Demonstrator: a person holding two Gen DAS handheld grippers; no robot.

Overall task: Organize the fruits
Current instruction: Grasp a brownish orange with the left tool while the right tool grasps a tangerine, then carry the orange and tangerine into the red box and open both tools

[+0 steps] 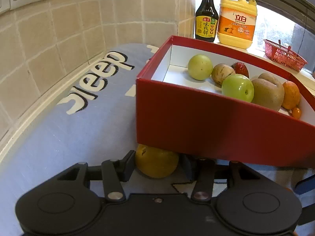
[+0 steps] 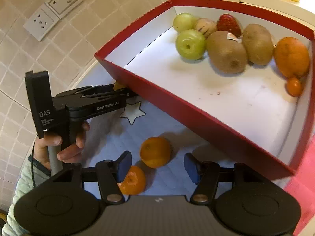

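A red box (image 1: 216, 125) (image 2: 196, 118) with a white inside holds green apples (image 2: 190, 44), two kiwis (image 2: 226, 52), a strawberry (image 2: 229, 24), an orange (image 2: 291, 56) and other small fruit. My left gripper (image 1: 157, 165) has its fingers on both sides of a yellow fruit (image 1: 156, 163) on the blue cloth, right against the box's near wall; it also shows in the right wrist view (image 2: 126, 91). My right gripper (image 2: 157, 167) is open above two oranges: one (image 2: 155, 152) lies between the fingers, the other (image 2: 132, 181) under the left finger.
A blue cloth (image 1: 69, 133) with white lettering covers the counter. A tiled wall with sockets (image 2: 53, 11) runs on the left. A dark sauce bottle (image 1: 206, 13), a yellow detergent jug (image 1: 237, 19) and a small red basket (image 1: 283, 56) stand on the sill behind the box.
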